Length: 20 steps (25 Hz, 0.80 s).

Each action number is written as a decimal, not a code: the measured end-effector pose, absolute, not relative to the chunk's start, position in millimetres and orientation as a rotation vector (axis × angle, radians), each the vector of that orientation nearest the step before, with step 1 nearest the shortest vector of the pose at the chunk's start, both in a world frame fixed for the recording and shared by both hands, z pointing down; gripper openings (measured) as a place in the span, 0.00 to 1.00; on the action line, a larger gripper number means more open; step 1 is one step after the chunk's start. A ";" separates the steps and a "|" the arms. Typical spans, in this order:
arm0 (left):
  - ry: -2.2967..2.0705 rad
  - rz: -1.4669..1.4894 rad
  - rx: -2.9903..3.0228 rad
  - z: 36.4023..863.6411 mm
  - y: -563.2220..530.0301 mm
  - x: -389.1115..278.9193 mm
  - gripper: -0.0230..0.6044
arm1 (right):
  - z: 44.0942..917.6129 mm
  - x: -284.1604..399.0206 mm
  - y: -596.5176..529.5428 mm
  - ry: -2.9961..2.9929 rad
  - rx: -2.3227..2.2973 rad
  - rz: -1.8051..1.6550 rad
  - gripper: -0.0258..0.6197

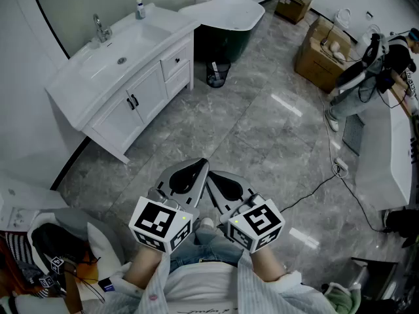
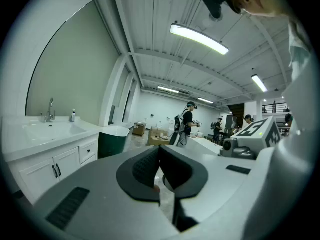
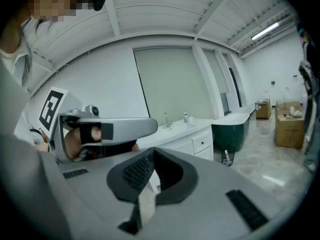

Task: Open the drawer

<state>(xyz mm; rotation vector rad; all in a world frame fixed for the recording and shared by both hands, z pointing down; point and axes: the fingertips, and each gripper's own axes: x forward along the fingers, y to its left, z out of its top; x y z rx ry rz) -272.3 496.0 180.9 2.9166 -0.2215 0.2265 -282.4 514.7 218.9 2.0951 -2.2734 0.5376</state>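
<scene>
A white vanity [image 1: 78,87] with a sink stands at the upper left of the head view. Its two small drawers [image 1: 176,65] sit at the right end, both closed, beside two cabinet doors with black handles. The drawers [image 2: 88,151] show at the lower left of the left gripper view, and the drawers [image 3: 202,144] lie ahead in the right gripper view. My left gripper [image 1: 201,165] and right gripper [image 1: 211,177] are held close to my body, side by side, well away from the vanity. Both are shut with nothing between the pads.
A dark green bathtub [image 1: 226,28] stands beyond the vanity, with a mesh waste bin [image 1: 218,72] beside it. Cardboard boxes [image 1: 321,54] and a person [image 1: 366,70] are at the far right. A black cable [image 1: 327,182] runs over the grey marble floor.
</scene>
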 end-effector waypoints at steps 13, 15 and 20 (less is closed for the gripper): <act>-0.302 0.205 2.918 190.7 493.3 -274.3 0.06 | 223.8 -268.9 519.2 -2.297 2.091 0.495 0.04; -0.314 0.212 2.910 195.6 488.9 -275.3 0.06 | 228.0 -266.7 515.7 -2.293 2.083 0.502 0.04; -0.334 0.235 2.888 195.8 491.3 -264.2 0.06 | 229.5 -251.3 520.7 -2.300 2.075 0.558 0.04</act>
